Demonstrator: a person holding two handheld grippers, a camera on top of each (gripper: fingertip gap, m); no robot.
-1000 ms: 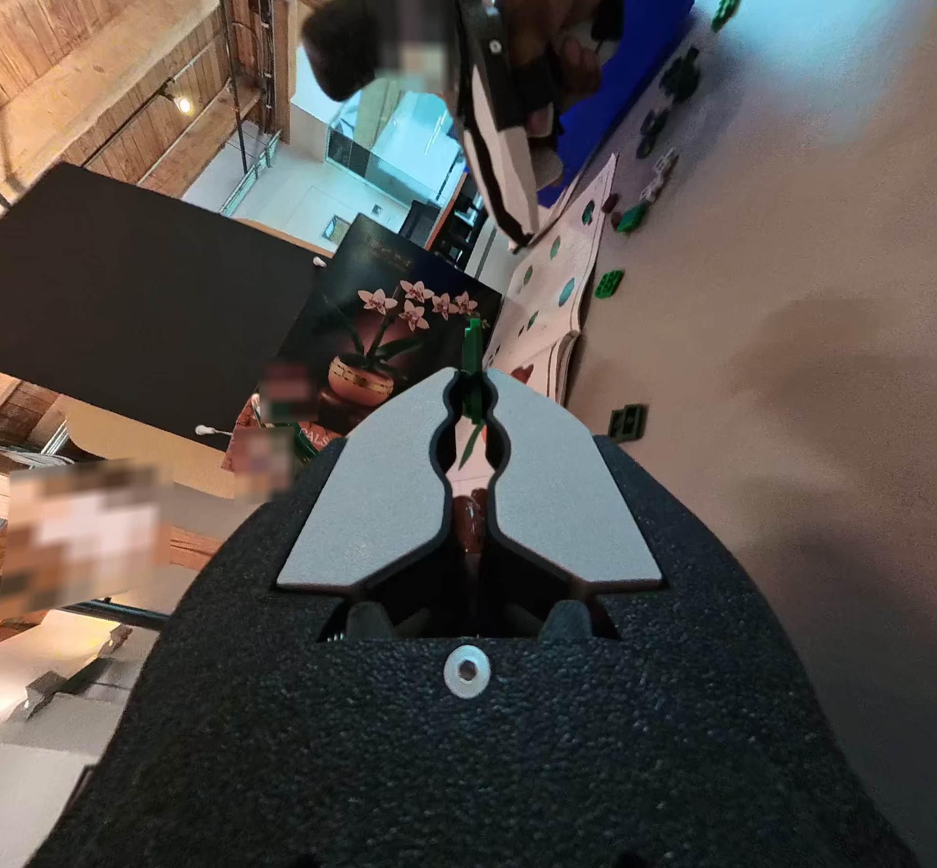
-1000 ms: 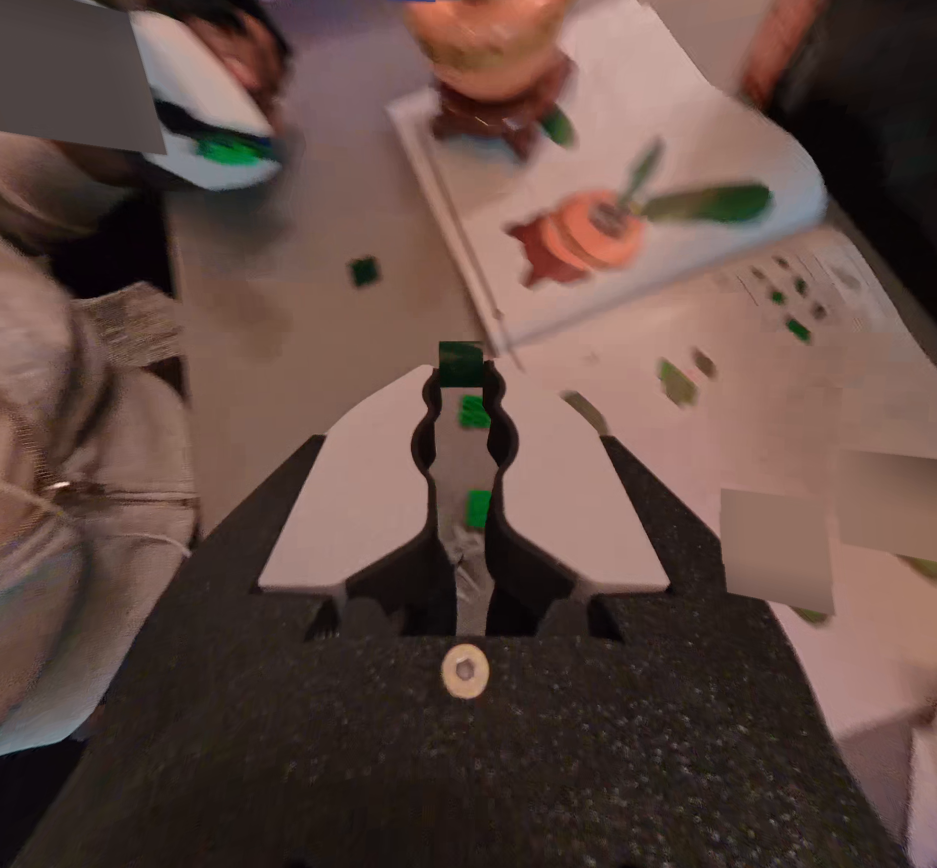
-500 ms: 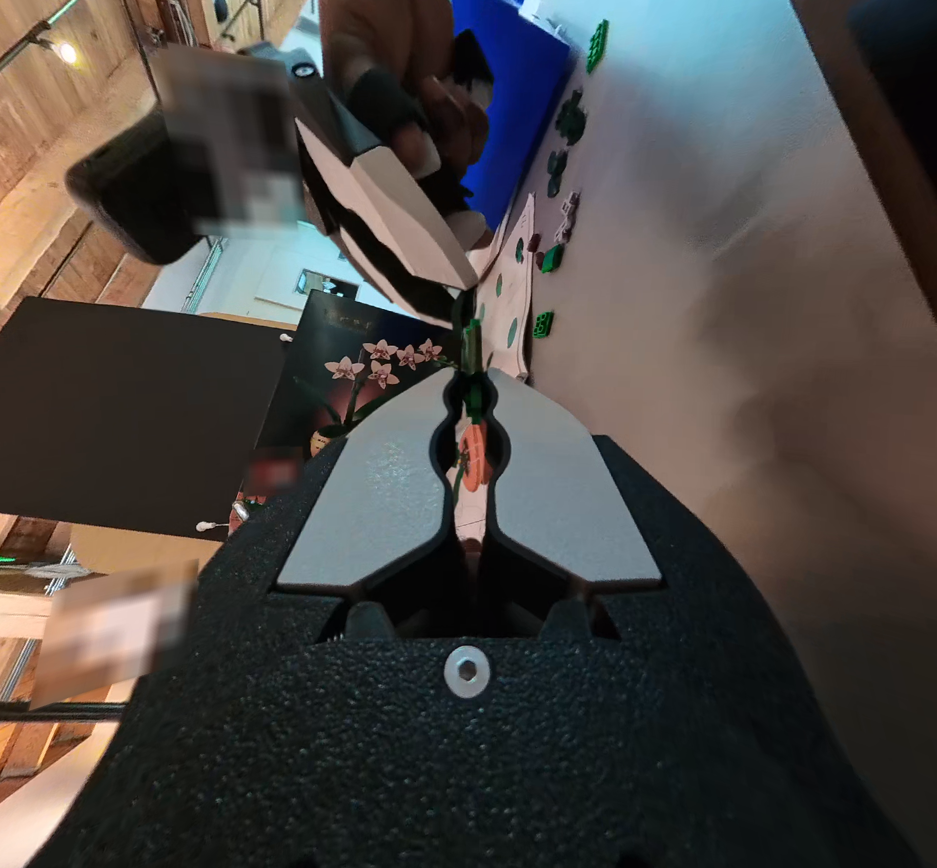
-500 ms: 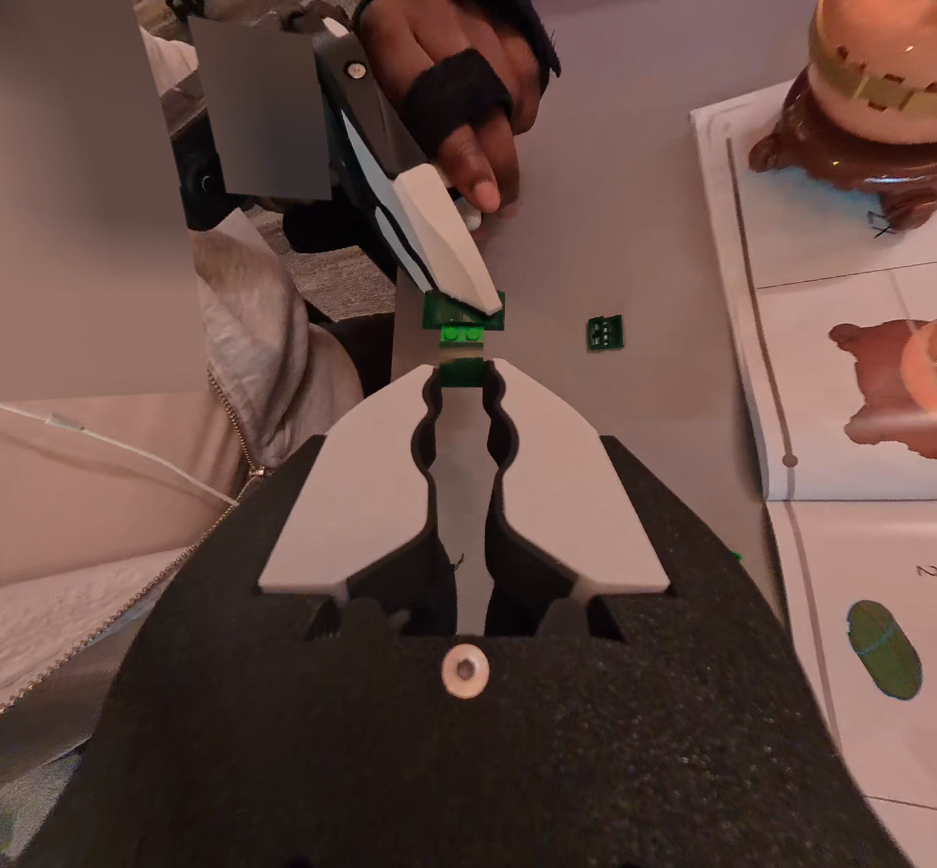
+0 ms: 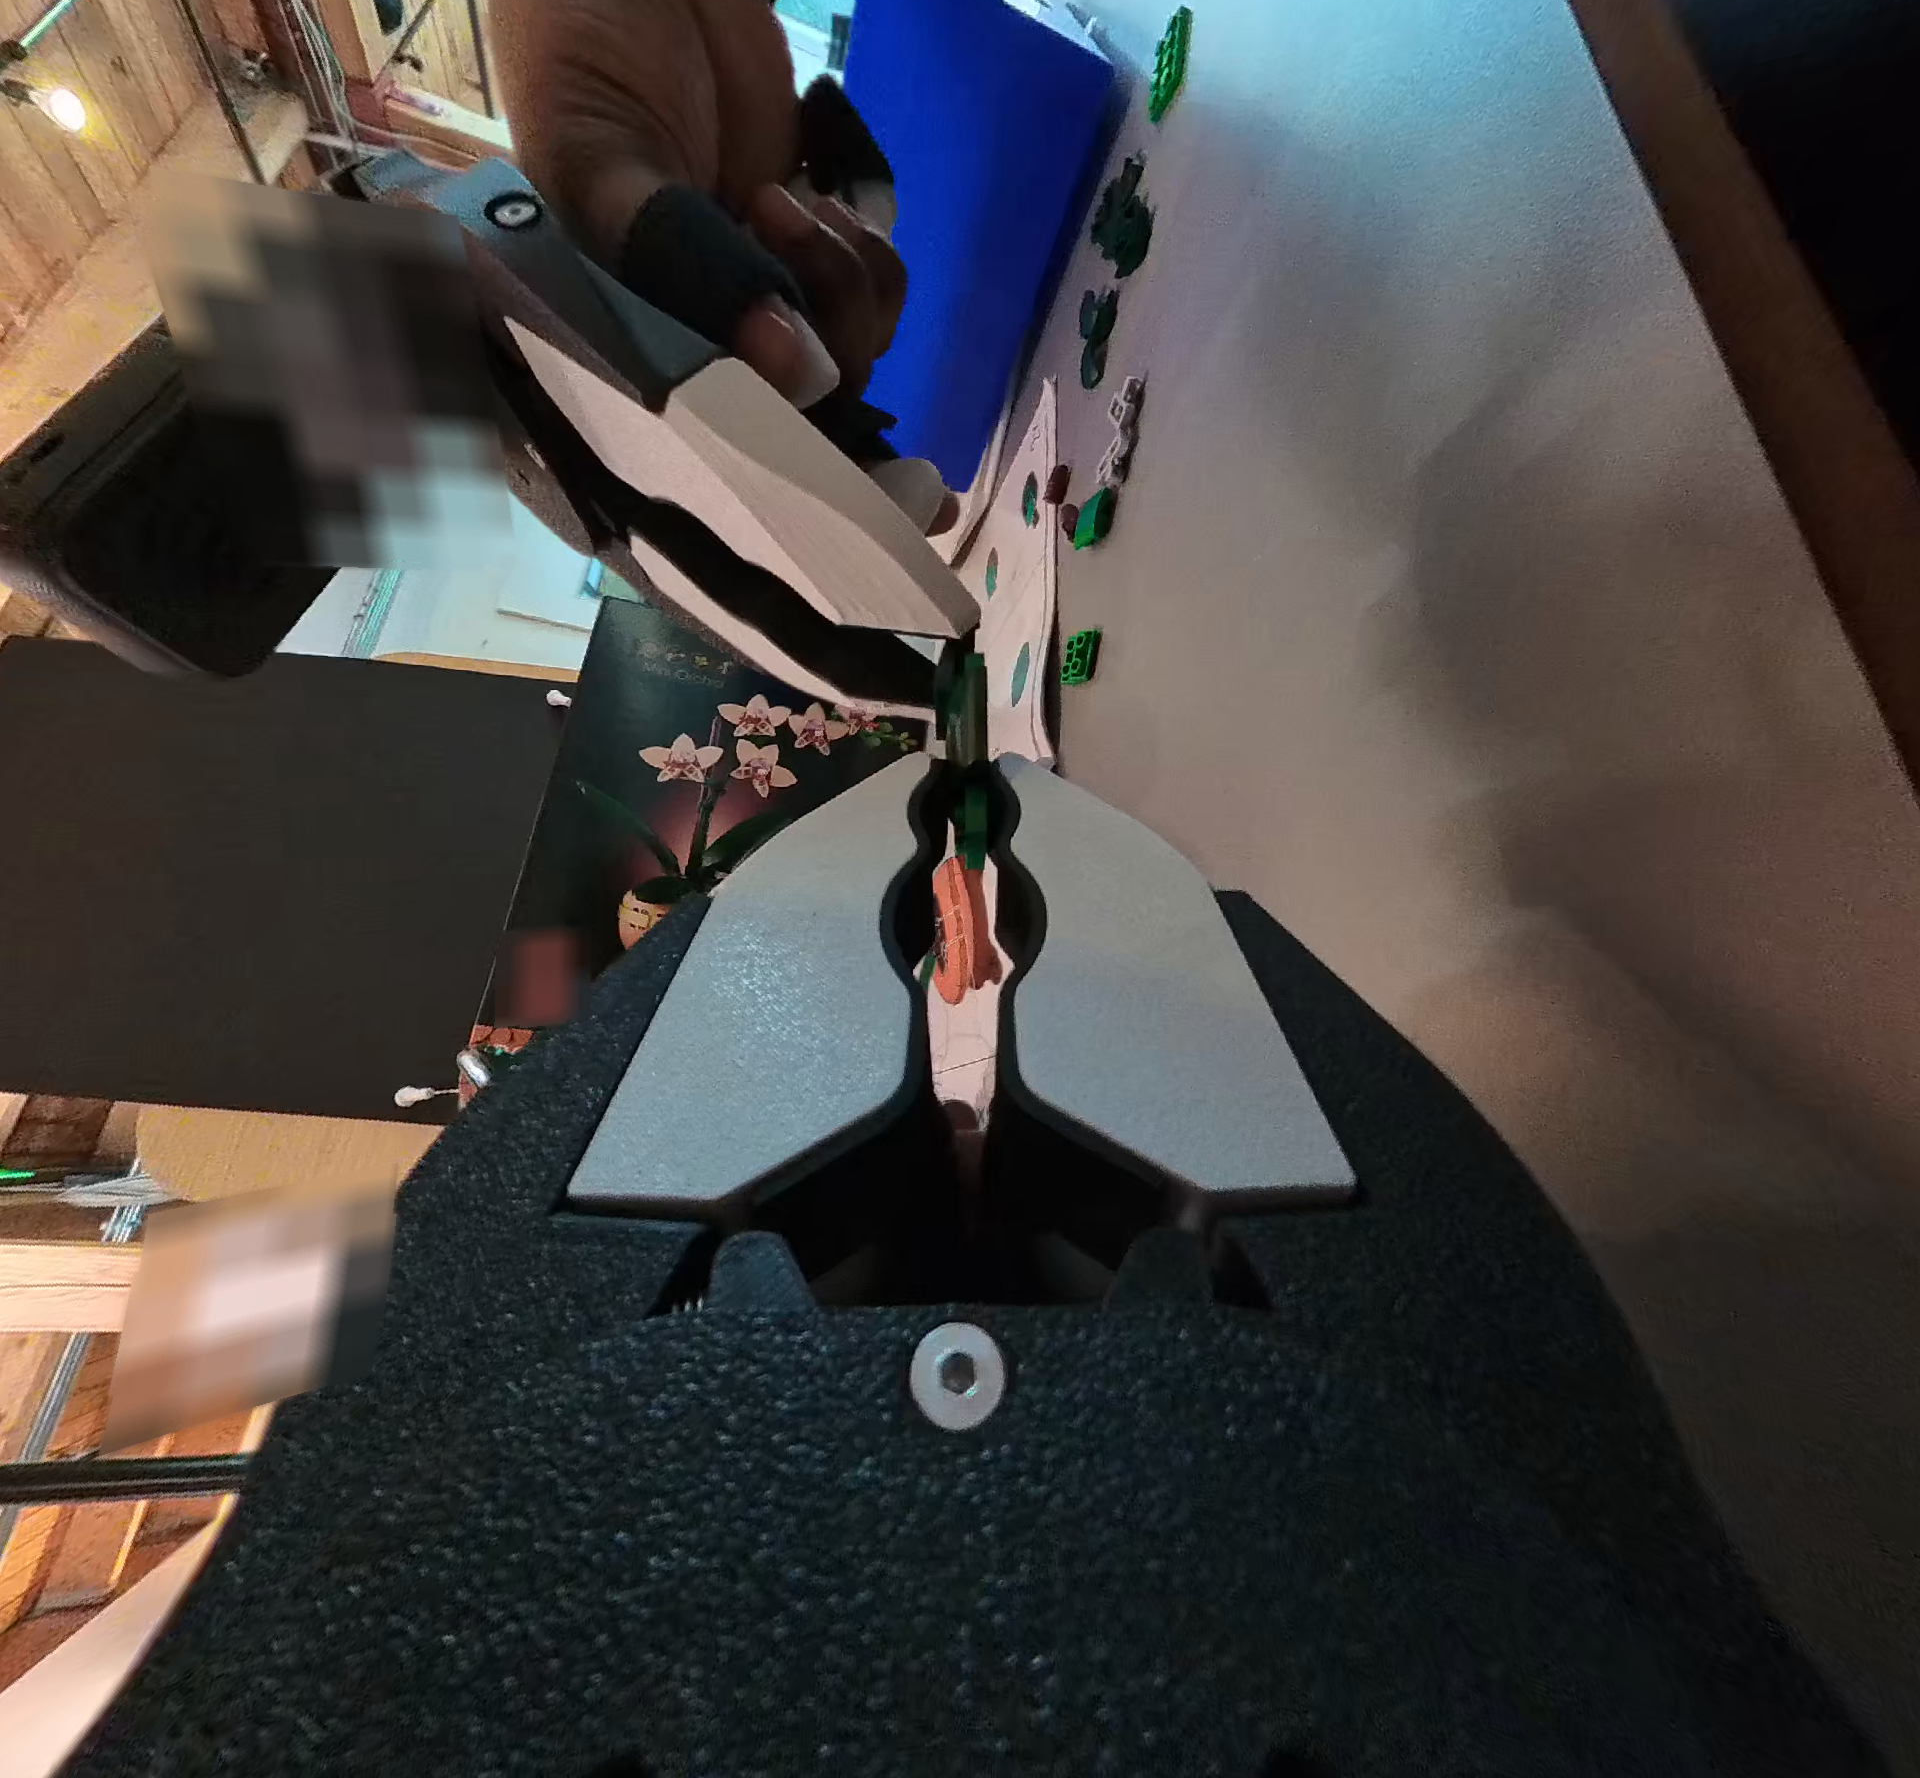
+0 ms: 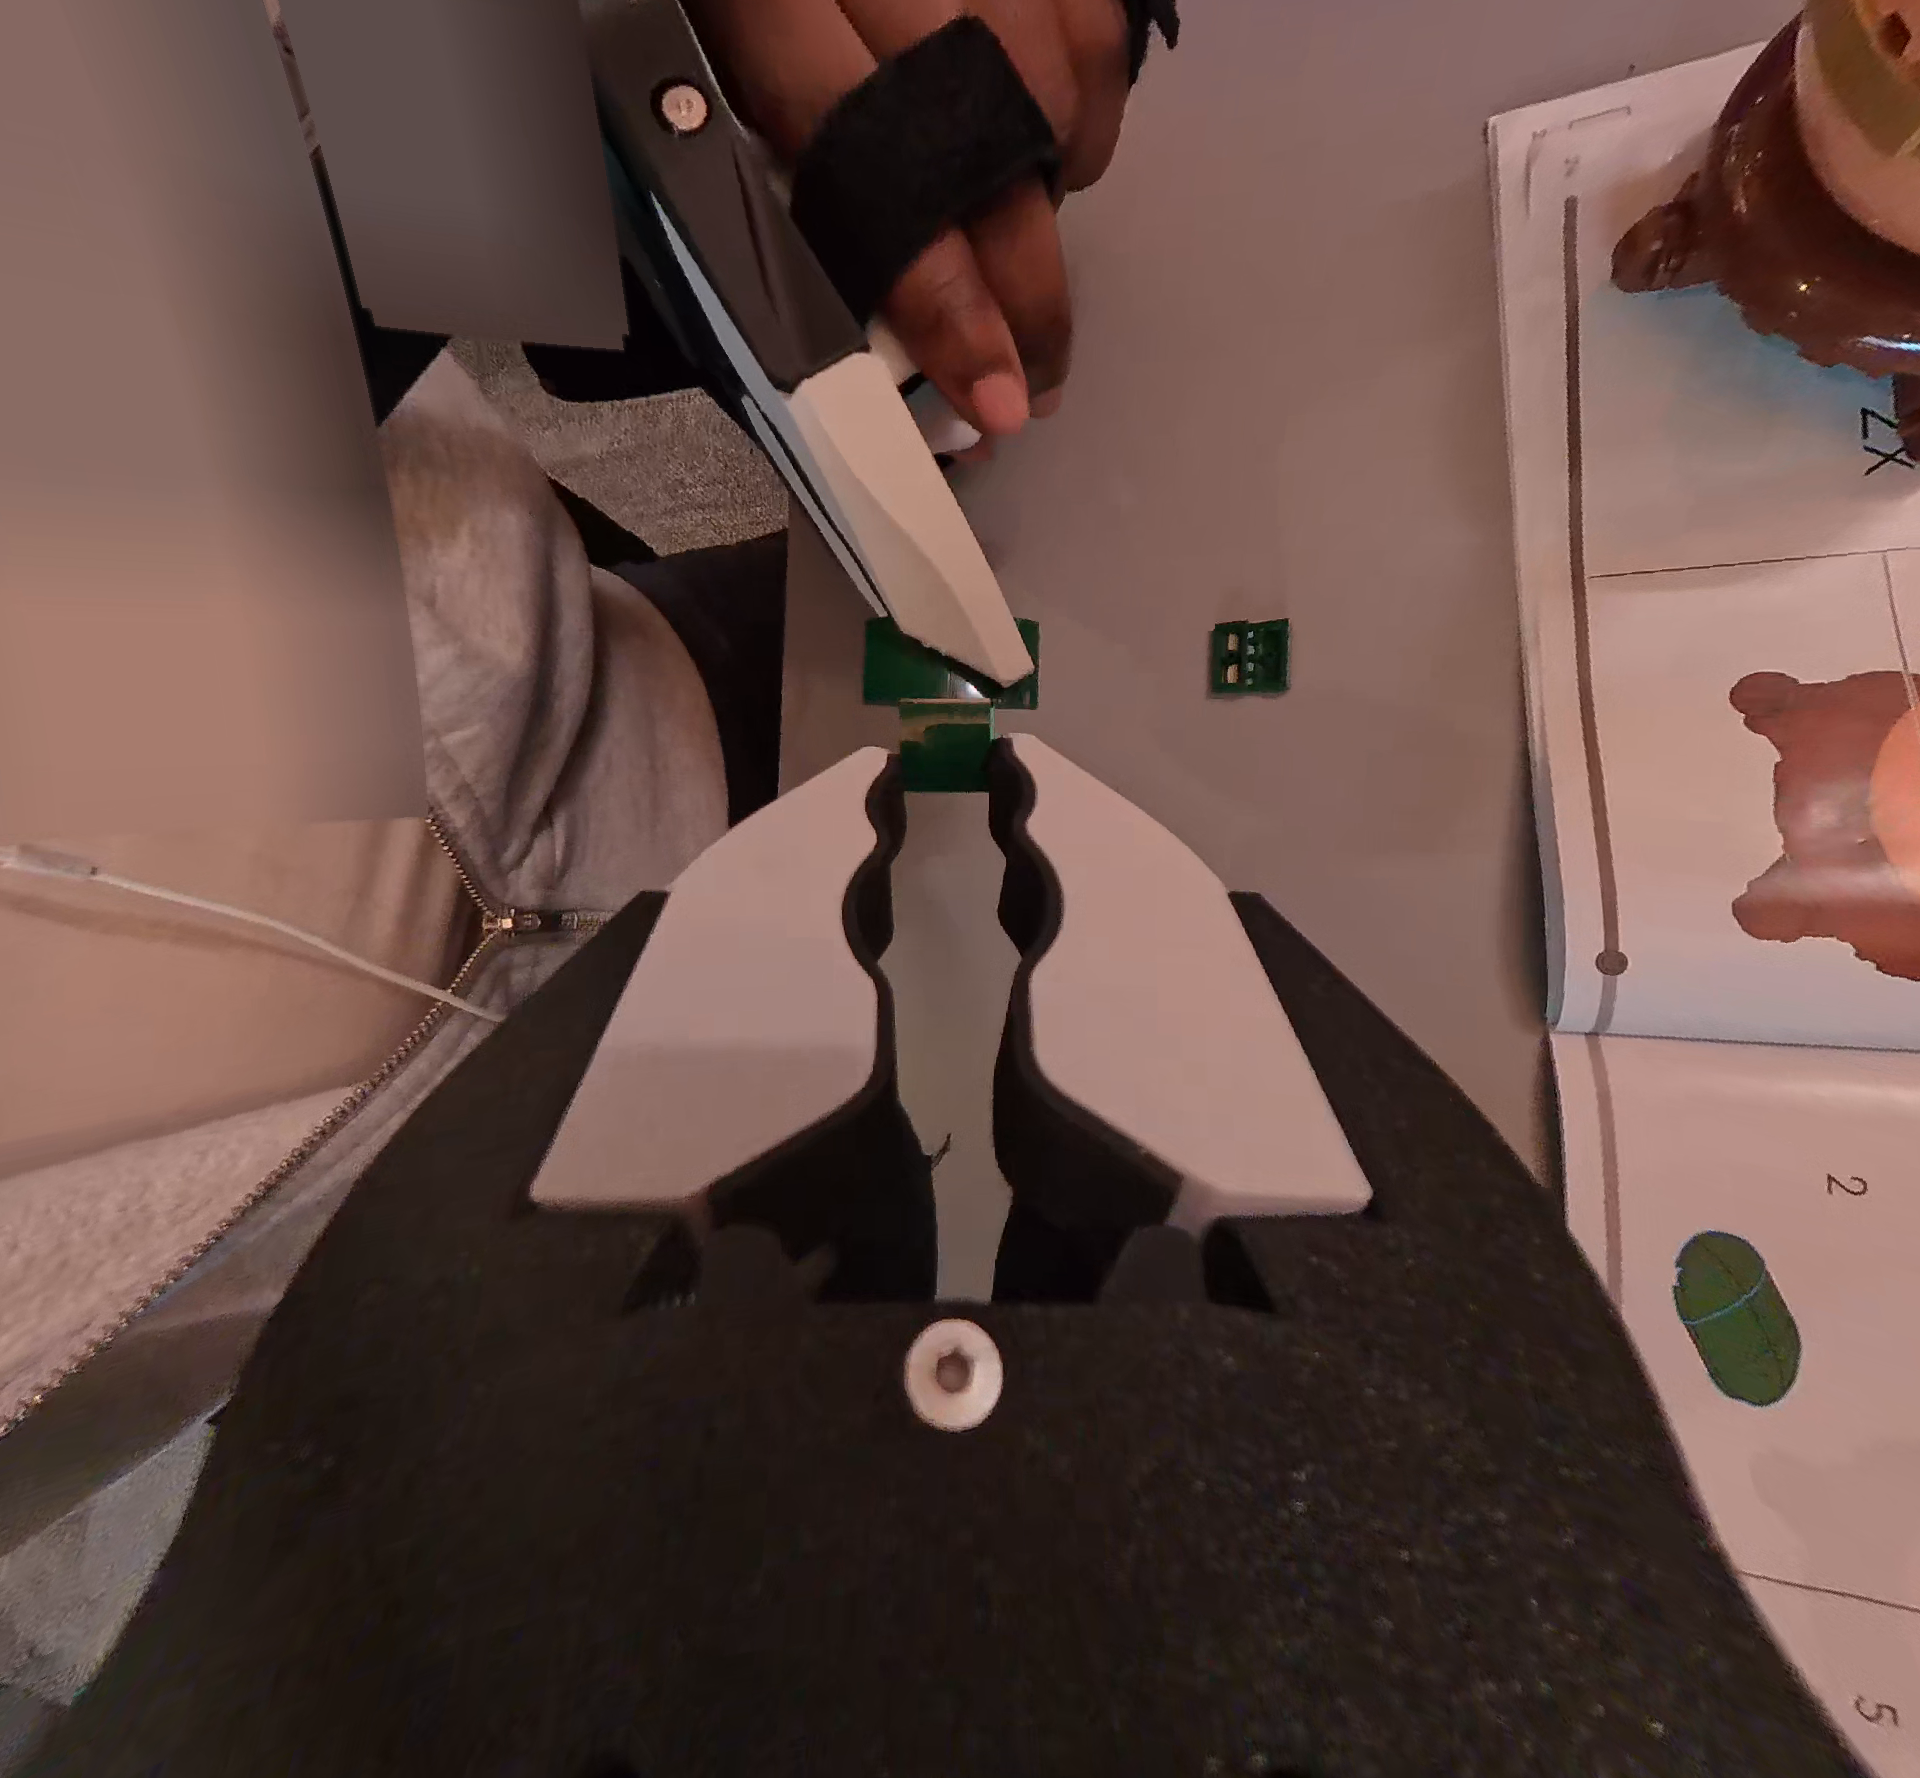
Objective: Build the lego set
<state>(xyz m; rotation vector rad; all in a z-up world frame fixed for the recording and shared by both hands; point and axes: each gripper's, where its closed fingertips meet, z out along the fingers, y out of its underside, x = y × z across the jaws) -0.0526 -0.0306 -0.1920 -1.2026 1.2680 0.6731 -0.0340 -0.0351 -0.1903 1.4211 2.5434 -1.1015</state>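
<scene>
The left gripper [image 5: 964, 772] has its fingers almost closed at the tips, and they pinch a thin dark green lego piece [image 5: 971, 741] that stands out past them. The right gripper [image 6: 943, 762] has its fingers a little more apart and clamps a small dark green brick [image 6: 943, 749] between the tips.

In the right wrist view the left gripper [image 6: 961, 663] comes in from the upper left, held by a hand [image 6: 935, 118] with a black strap on one finger. Its white tips grip a wider green plate [image 6: 894, 663], and this plate touches the brick of the right gripper, above the grey table [image 6: 1299, 326]. This view also shows one loose green piece [image 6: 1250, 658] on the table to the right, the open instruction booklet [image 6: 1714, 793] near it, and a brown and peach lego model [image 6: 1818, 170] standing on the booklet.

The left wrist view is turned sideways and shows things which the other view does not: the right gripper [image 5: 951, 648] from the side, with its tips meeting the green piece, more loose green pieces [image 5: 1081, 658] along the table, a blue bin [image 5: 966, 201] behind them, and the set's black box with orchid flowers [image 5: 727, 752]. From this side I cannot tell if the two green parts are already joined or are only touching.
</scene>
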